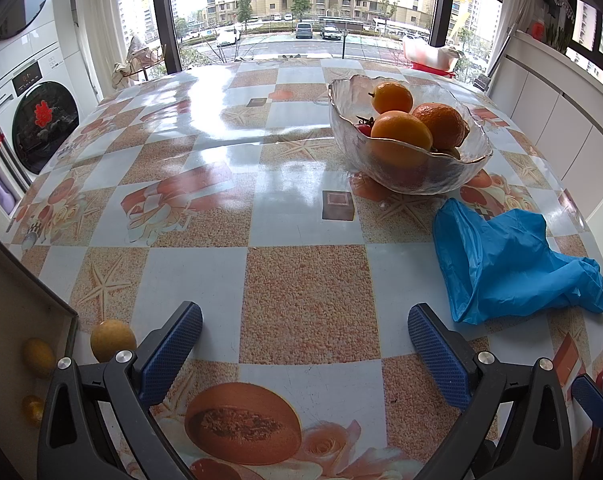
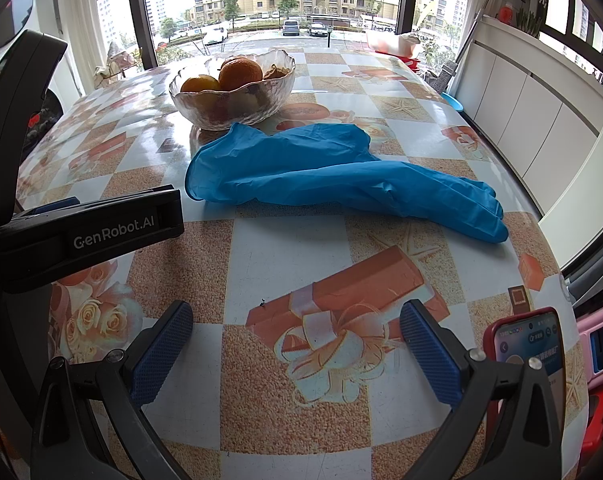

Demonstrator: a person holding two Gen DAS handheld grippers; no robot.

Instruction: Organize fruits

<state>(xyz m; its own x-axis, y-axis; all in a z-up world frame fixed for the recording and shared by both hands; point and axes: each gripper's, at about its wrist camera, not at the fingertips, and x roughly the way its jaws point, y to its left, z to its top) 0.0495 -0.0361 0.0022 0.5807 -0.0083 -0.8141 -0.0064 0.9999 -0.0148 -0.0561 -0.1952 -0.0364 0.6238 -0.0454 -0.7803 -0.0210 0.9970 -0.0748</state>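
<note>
A glass bowl (image 1: 473, 162) stands on the table's far right and holds oranges (image 1: 401, 130) and a small red fruit (image 1: 364, 128). It also shows in the right wrist view (image 2: 261, 104), far left. A yellow fruit (image 1: 112, 339) lies on the table just left of my left gripper (image 1: 304, 344), which is open and empty. Two more yellow fruits (image 1: 38, 357) lie in a box at the lower left. My right gripper (image 2: 295, 342) is open and empty above the tablecloth.
Blue rubber gloves (image 1: 509, 268) lie in front of the bowl, also in the right wrist view (image 2: 341, 176). A phone in a red case (image 2: 527, 344) lies at the right edge. The left gripper's body (image 2: 81, 232) stands at the left. A washing machine (image 1: 29, 92) stands beyond the table.
</note>
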